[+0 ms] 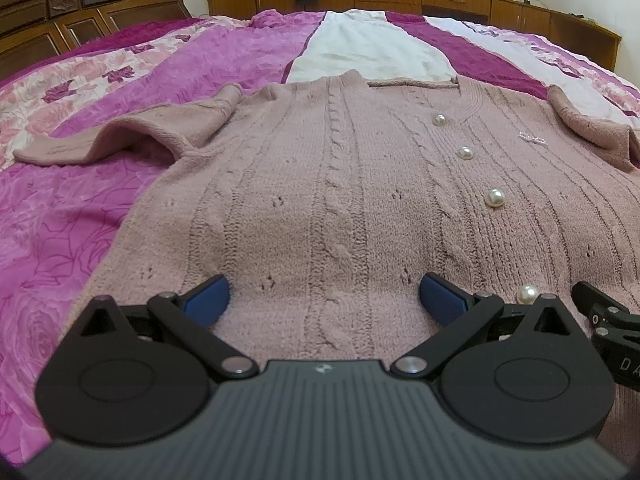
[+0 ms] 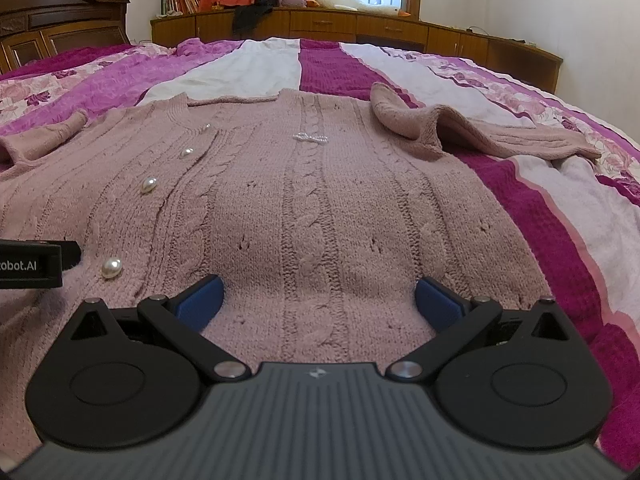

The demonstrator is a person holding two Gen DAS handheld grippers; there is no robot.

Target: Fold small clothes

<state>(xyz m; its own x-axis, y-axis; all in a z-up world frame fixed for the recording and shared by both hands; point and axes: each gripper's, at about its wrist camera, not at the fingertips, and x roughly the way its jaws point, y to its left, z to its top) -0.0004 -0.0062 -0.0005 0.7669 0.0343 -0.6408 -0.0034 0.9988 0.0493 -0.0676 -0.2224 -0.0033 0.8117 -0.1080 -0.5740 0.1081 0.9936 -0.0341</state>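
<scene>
A dusty pink cable-knit cardigan [image 1: 320, 184] with pearl buttons [image 1: 494, 198] lies flat, front up, on the bed, collar away from me. It also shows in the right wrist view [image 2: 328, 200]. Its left sleeve [image 1: 120, 140] is spread to the left, its right sleeve [image 2: 480, 132] to the right. My left gripper [image 1: 324, 300] is open over the cardigan's lower left half, blue pads apart and empty. My right gripper [image 2: 318, 300] is open over the lower right half, empty. Each gripper's edge shows in the other's view.
The bed has a pink, magenta and white floral striped quilt [image 1: 80, 208]. A dark wooden headboard [image 1: 80, 4] stands at the left. Wooden cabinets [image 2: 360, 26] run along the far wall under a window, with books, clothes and a plush toy on top.
</scene>
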